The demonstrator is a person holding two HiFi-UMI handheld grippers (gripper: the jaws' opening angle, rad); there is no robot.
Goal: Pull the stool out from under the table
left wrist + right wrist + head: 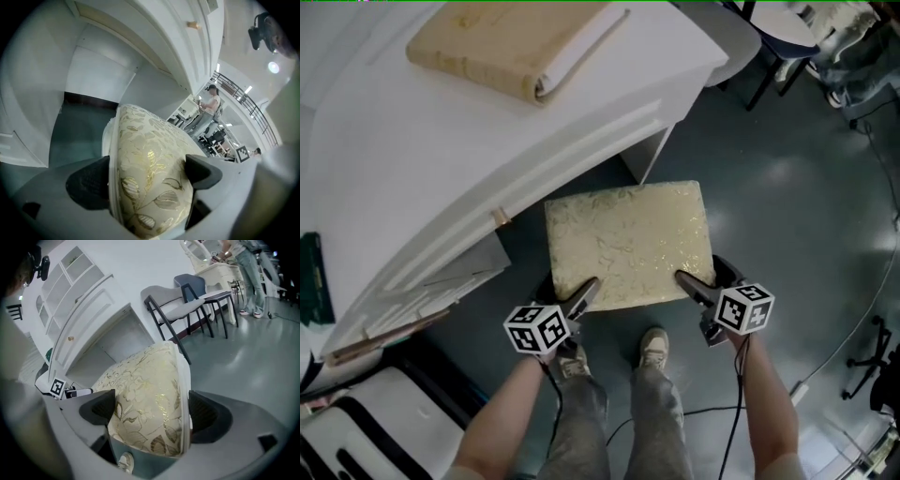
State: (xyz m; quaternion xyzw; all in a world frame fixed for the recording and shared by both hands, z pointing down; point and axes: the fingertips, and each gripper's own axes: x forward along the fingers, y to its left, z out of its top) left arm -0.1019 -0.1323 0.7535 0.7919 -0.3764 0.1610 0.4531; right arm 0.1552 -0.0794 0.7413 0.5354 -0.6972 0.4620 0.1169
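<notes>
Stool (628,239) sat just beside the table (412,159), its near corners clamped by the left gripper (586,292) and right gripper (689,281).

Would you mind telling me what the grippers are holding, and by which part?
Both hold the stool: the left gripper clamps its seat's near left corner, the right gripper the near right corner.

Large indoor hall staged with home furniture, a studio or showroom by the look of it. White dressing table (441,169), second vanity (213,272) with a person (248,261) beside it, spare chairs (171,310). Bare grey floor (787,206), loose cables (842,345), railed upper gallery (236,96).
</notes>
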